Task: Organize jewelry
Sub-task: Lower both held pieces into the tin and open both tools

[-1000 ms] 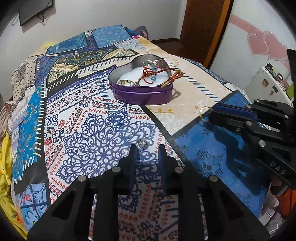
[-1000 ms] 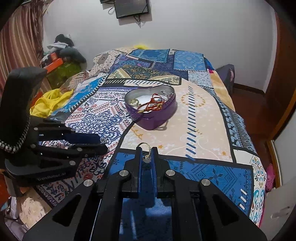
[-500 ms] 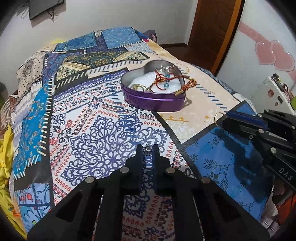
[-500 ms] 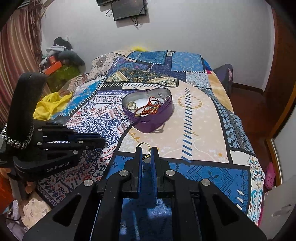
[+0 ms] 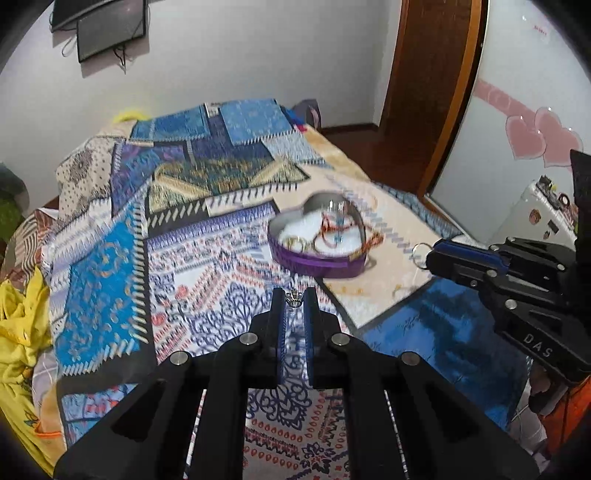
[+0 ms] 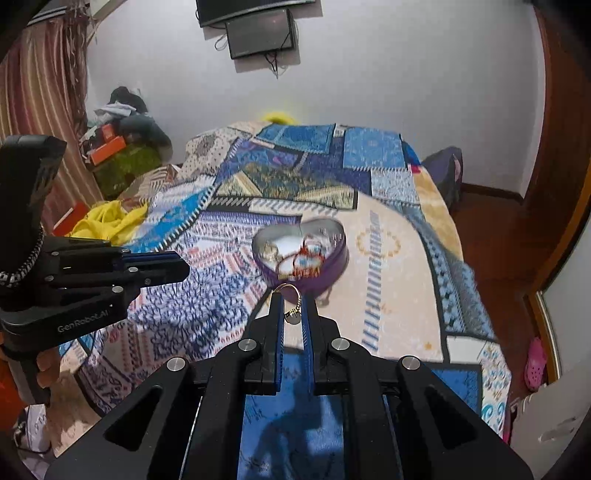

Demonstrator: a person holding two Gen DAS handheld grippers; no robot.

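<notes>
Lifted now, "GenRobot.AI" left gripper [image 6: 184, 266] pinches charm [image 5: 294, 297].

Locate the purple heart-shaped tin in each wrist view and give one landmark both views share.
Left wrist: the purple heart-shaped tin sits right of centre on the bedspread, beyond the left gripper.
Right wrist: the tin sits at centre, just past the right gripper.
Shared landmark: the wall-mounted screen.

"genrobot.ai" on left tongs [image 6: 184, 267], "das" on right tongs [image 5: 428, 254].
</notes>
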